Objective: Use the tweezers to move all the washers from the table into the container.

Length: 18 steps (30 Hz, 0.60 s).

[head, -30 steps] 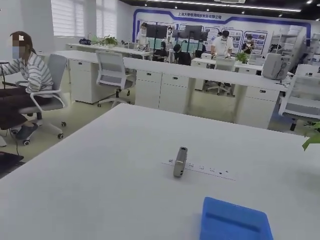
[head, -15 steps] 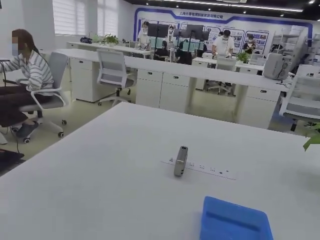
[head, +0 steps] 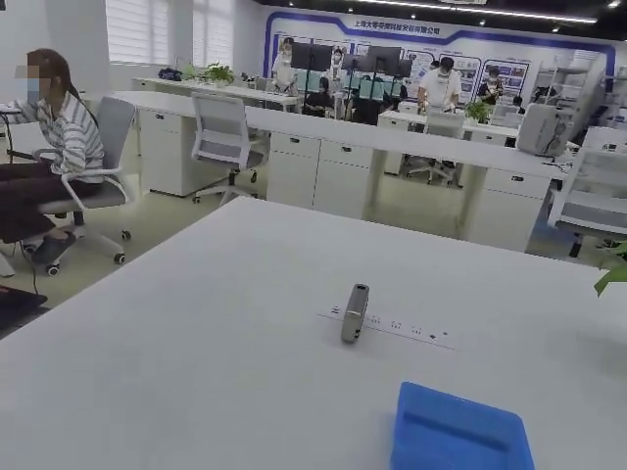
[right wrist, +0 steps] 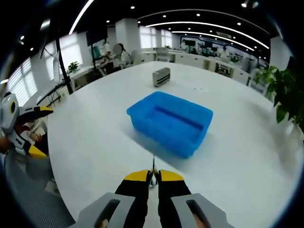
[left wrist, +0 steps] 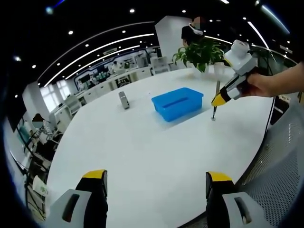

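Observation:
The blue container sits on the white table at the near edge of the head view. In the right gripper view my right gripper is shut on the thin metal tweezers, which point at the container just ahead. The left gripper view shows the right gripper holding the tweezers tip-down on the table, right of the container. My left gripper is open, nothing between its fingers, over the near table edge. Washers are too small to make out.
A small grey device stands beyond the container beside a table power strip. A potted plant stands at the table's far side. Desks, chairs and several people fill the room behind. The left gripper hovers off the table edge.
The head camera has tilted slightly; the container and grey device have not moved on the table.

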Available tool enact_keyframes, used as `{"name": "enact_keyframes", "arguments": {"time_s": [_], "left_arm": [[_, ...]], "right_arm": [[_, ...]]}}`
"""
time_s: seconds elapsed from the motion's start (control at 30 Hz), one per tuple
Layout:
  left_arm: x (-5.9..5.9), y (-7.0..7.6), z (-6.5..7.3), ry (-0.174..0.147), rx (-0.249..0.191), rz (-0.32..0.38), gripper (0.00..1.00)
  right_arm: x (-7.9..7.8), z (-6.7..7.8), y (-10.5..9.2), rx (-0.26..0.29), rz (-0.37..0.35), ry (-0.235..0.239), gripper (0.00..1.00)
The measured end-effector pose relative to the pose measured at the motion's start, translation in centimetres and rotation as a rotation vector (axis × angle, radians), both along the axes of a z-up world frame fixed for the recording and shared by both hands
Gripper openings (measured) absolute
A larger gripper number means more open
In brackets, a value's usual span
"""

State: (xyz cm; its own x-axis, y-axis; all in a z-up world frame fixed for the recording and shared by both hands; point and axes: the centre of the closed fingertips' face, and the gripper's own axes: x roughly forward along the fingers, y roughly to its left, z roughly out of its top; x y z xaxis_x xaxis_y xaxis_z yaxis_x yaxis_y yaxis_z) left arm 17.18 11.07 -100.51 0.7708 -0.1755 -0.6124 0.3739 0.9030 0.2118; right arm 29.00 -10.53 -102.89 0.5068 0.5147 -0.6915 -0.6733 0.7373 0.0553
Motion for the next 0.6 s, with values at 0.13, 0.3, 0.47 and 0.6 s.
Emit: {"name": "enact_keyframes", "arguments": {"time_s": [0.13,0.3,0.47,0.6], "left_arm": [[0.0,0.0,0.0,0.000,-0.002,0.002,0.87],[0.0,0.1,0.0,-0.001,-0.002,0.005,0.87],[0.0,0.2,0.0,0.002,-0.005,0.008,0.87],[-0.1,0.1,-0.1,0.004,-0.003,0.004,0.86]], "right_arm": [[0.3,0.7,0.1,0.008,-0.002,-0.005,0.02],[0.7,1.6,0.5,0.015,0.003,-0.013,0.02],[1.2,2.4,0.6,0.021,0.000,-0.022,0.02],[2.0,3.8,0.7,0.036,-0.005,-0.052,0.02]]}}
